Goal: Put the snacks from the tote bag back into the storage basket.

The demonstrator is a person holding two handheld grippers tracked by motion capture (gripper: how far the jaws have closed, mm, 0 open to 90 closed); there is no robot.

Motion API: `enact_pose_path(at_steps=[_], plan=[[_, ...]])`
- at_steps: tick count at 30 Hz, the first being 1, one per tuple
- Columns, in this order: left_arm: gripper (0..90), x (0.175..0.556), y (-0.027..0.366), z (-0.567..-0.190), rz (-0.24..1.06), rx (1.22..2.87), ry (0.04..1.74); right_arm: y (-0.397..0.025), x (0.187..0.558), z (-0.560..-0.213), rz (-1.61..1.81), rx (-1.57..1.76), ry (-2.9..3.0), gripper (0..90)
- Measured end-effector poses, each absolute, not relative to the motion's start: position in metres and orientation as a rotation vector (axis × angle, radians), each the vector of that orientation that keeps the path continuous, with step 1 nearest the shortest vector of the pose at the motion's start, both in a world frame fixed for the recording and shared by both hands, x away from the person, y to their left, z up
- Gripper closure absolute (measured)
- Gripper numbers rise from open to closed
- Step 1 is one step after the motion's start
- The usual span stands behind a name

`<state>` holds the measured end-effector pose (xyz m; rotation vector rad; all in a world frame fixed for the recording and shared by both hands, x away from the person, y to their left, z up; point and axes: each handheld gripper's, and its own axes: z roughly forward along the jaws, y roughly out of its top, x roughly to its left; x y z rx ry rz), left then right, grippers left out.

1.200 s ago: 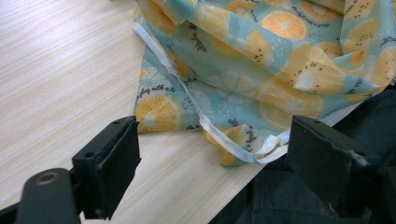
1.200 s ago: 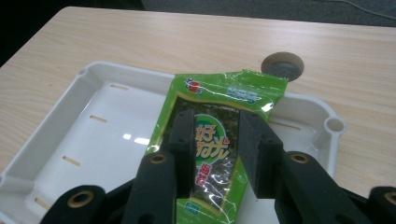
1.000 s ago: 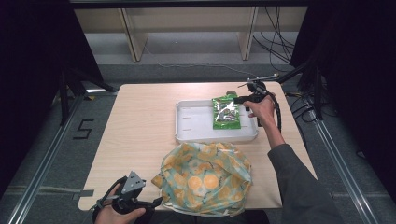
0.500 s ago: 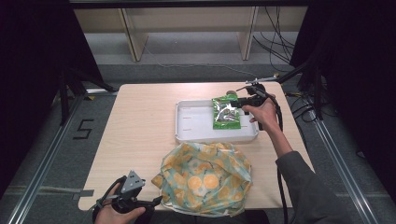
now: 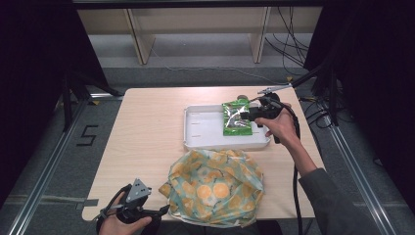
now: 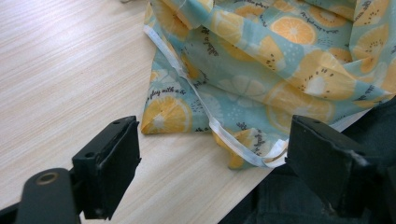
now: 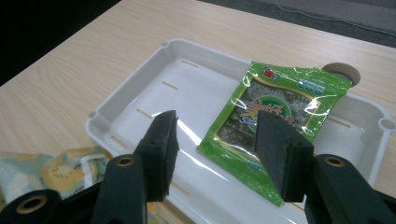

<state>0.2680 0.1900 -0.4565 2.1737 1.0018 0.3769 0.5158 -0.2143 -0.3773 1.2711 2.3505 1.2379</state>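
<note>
1. Green and glossy, a seaweed snack packet [image 5: 237,117] lies flat in the right half of a white plastic tray [image 5: 205,128], right of centre in the high view; in the right gripper view the packet [image 7: 280,116] sits centre-right, with clear film showing dark sheets inside.
2. White tray floor [image 7: 187,88] left of the packet is bare, marked by short slots.
3. Right gripper [image 5: 249,114] hangs over the tray's right edge just beside the packet; its jaws are spread apart with nothing between them, and in the right gripper view [image 7: 215,154] the packet's lower left corner shows through the gap.
4. Fruit-print cloth bag [image 5: 215,183], teal with orange slices, lies crumpled at the lower middle of the high view, near the tray's front wall and reaching the table's near edge.
5. Left gripper [image 6: 212,175] sits at the lower left corner of the table, jaws wide apart and empty, facing the bag's corner [image 6: 168,114] and white drawstring tape [image 6: 233,140].
6. Light wooden table [image 5: 147,127] carries everything.
</note>
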Motion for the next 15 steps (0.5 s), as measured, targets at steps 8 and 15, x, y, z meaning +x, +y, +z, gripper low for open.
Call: enact_pose_path(at_steps=[8,15], plan=[[16.6,0.268,0.191,-0.455,0.380,2.182,1.003,-0.224,0.490,-0.371,1.248,1.214,2.371,47.1],[16.6,0.268,0.189,-0.457,0.385,2.122,1.038,-0.235,0.469,-0.374,1.263,1.211,2.392,45.5]])
